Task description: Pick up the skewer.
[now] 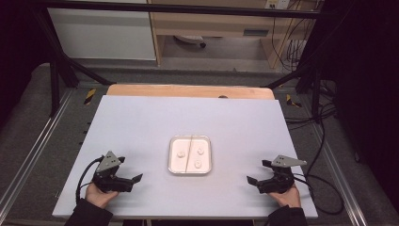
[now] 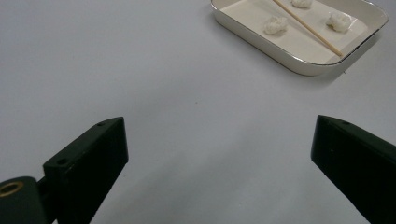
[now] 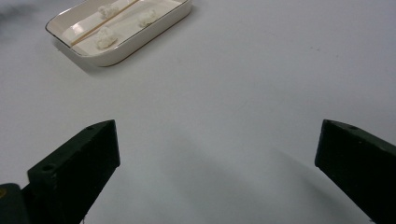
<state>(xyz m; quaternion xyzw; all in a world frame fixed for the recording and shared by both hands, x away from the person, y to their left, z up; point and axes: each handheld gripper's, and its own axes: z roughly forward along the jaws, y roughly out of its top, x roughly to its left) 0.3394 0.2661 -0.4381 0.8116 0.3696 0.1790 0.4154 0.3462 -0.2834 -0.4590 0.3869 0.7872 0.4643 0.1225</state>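
- In the middle of the white table [image 1: 141,122] sits a shallow cream tray [image 1: 189,169], well apart from both of my tongs.
- In the tray lie three small white lumps [image 1: 180,153] and a thin wooden stick [image 1: 190,149], which runs the tray's length between the lumps: one lump on its left, two on its right in the high view.
- My left tongs [image 1: 133,181] rest near the table's front edge, to the left of the tray, jaws wide apart with nothing between them but bare table.
- My right tongs [image 1: 254,181] rest near the front edge on the other side, jaws spread wide too, holding nothing.
- From my left tongs the tray [image 2: 299,65] shows up ahead to the right; from my right tongs the tray [image 3: 140,44] shows ahead to the left.
- Both tongs point inward, toward the tray.
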